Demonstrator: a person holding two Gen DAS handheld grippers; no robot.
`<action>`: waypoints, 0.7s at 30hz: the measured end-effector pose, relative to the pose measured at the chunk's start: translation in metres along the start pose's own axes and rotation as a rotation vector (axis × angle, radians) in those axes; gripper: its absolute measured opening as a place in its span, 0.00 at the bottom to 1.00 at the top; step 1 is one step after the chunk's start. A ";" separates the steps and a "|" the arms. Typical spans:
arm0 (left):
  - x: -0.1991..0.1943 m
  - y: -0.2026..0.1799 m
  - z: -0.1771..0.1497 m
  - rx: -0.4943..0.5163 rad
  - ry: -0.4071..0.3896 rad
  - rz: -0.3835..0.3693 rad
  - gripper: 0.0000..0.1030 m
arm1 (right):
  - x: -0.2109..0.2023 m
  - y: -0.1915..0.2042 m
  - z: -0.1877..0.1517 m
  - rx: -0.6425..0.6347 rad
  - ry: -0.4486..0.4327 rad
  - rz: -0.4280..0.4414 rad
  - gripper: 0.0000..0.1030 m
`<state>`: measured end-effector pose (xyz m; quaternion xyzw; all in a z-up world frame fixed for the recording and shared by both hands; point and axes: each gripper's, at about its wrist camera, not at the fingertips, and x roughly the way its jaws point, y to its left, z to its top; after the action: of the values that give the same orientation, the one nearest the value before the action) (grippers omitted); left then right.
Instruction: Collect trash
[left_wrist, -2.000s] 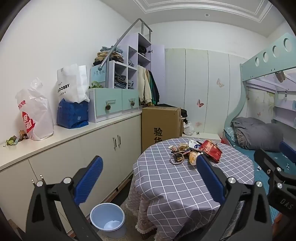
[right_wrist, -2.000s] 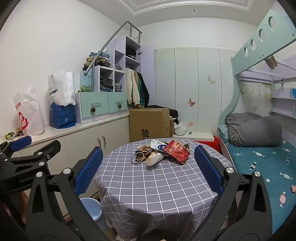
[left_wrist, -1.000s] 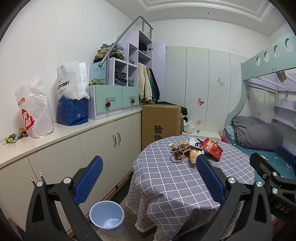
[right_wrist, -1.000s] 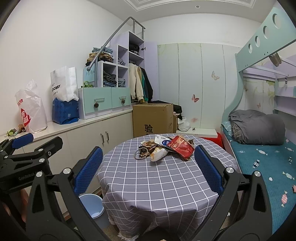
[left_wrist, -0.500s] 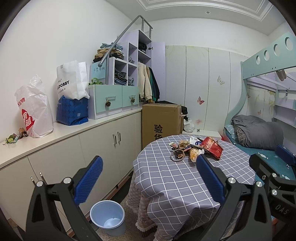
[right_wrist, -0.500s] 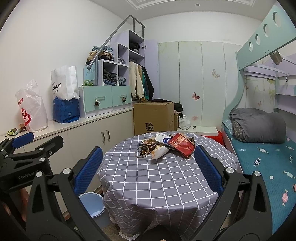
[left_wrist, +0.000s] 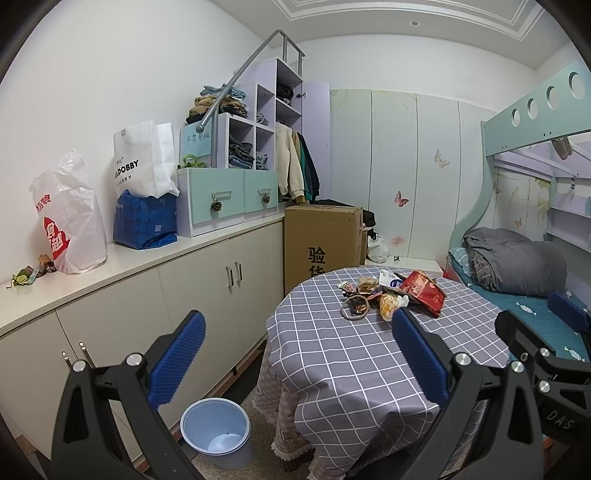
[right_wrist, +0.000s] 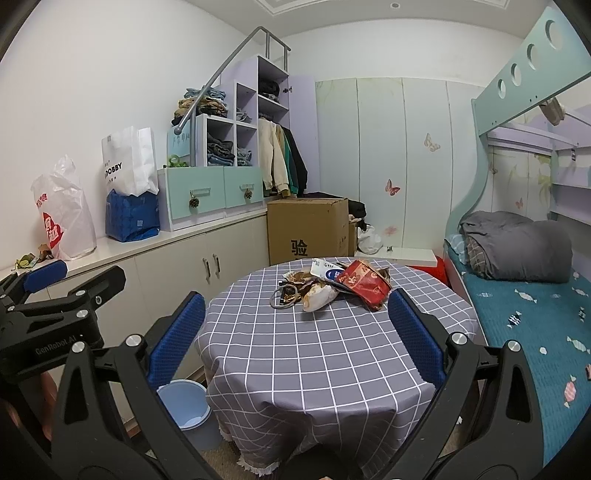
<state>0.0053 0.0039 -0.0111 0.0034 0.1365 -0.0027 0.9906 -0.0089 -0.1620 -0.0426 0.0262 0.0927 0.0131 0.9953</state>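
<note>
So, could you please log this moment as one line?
left gripper open | right gripper open | wrapper pile on checked round table | light-blue plastic bin on floor

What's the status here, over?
Both grippers open, empty. Trash pile untouched on table. Bin on floor beside it. Nothing blocking.

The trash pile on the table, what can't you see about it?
- Trash pile, both views: too small and overlapped to count pieces or read labels.
- Blue bin, right wrist view: partly hidden behind that gripper's left finger.
- Table legs: hidden by tablecloth.
</note>
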 end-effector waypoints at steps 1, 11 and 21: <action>0.000 0.000 0.000 0.000 0.000 0.001 0.96 | 0.000 -0.001 0.002 0.001 0.002 0.000 0.94; 0.000 -0.001 -0.003 0.002 0.001 0.003 0.96 | 0.001 -0.003 0.004 0.001 0.013 0.003 0.94; 0.000 -0.001 -0.004 0.003 0.001 0.003 0.96 | 0.000 -0.003 0.003 0.003 0.017 0.003 0.94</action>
<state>0.0046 0.0025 -0.0147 0.0051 0.1371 -0.0012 0.9905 -0.0084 -0.1653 -0.0397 0.0276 0.1013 0.0148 0.9944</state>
